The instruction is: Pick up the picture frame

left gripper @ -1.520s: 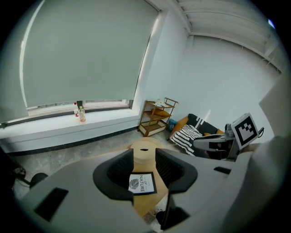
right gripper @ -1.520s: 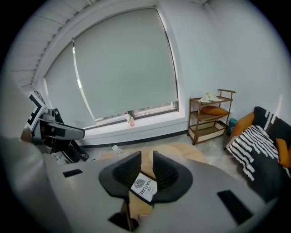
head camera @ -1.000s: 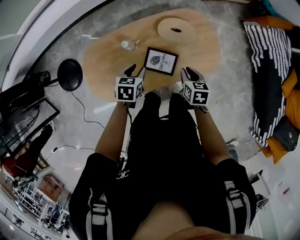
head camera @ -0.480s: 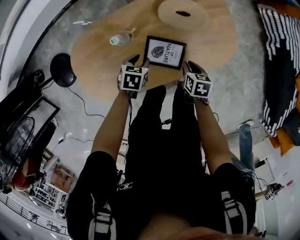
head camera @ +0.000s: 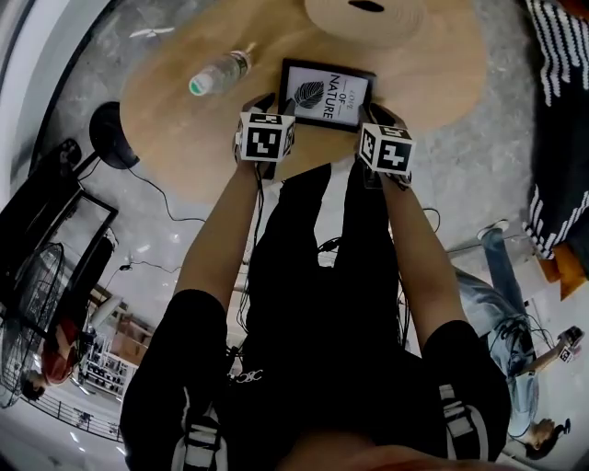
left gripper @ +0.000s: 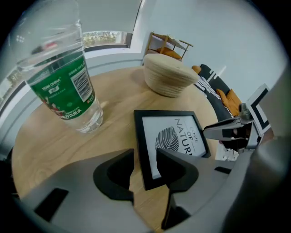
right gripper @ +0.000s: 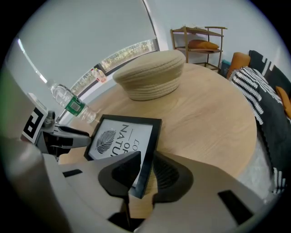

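The picture frame [head camera: 327, 94], black with a leaf print, lies flat on the wooden table [head camera: 184, 138]. My left gripper [left gripper: 144, 168] is open and straddles the frame's [left gripper: 170, 136] left rail by the near corner; a strip of table shows between the left jaw and the rail. My right gripper [right gripper: 144, 170] straddles the right rail of the frame [right gripper: 122, 136] near its near corner, and its jaws press against both sides of that rail. In the head view the left gripper [head camera: 265, 103] and right gripper [head camera: 379, 118] flank the frame's near edge.
A clear plastic bottle [head camera: 216, 74] with a green label lies left of the frame, close to the left gripper [left gripper: 63, 86]. A round woven dome [head camera: 368, 14] sits just beyond the frame [right gripper: 150, 75]. A black lamp base [head camera: 112, 133] stands on the floor at left.
Both grippers have moved forward from the table's near edge to the frame's near corners. Their jaws now enclose the side rails.
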`<state>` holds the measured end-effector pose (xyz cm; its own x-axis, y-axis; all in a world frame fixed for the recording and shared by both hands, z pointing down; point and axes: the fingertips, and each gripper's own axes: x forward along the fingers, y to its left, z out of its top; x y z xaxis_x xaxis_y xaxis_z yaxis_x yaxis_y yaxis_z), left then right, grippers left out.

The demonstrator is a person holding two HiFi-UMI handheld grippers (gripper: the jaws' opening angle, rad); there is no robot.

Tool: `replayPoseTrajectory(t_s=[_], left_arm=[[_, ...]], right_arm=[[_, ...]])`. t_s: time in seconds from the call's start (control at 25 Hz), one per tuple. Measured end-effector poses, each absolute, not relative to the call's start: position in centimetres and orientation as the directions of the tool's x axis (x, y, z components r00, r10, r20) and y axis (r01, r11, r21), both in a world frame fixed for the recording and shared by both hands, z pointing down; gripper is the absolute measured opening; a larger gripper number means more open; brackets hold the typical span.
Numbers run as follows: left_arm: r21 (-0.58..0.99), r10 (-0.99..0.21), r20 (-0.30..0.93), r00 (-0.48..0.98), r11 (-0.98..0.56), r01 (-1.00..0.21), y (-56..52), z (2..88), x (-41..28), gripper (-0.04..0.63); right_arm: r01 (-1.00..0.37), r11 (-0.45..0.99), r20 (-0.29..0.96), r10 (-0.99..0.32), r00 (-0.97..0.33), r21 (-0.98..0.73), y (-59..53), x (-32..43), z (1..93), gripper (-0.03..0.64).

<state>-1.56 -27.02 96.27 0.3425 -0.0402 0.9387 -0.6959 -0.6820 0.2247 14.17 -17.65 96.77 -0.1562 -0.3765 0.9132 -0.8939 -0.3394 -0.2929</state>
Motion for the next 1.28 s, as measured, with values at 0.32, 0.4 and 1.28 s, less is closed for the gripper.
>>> replayPoseTrajectory(t_s=[0.32,0.4,1.28], left_arm=[[0.245,-0.014,0.941,0.337,-0.66,-0.711,-27.3,97.8,-2.4,0.166],[0.265,0.0,0.937,0.35,-0.652,-0.711,-27.2,97.9,-2.0,0.112],[0.19,-0.397,0.786,0.474,-0.574,-0.797,-25.5,65.1,-2.8,0.084]], right_arm=[[-0.892,-0.358,0.928,-0.343,-0.148,-0.275,-17.5,13.4,98.2,0.106],[-0.899,-0.339,0.926,-0.343,-0.155,-0.276,-17.7,13.7,98.3,0.106],[-0.967,-0.172,0.735,-0.677,-0.023,-0.189,-18.8,14.4,64.2,0.087]])
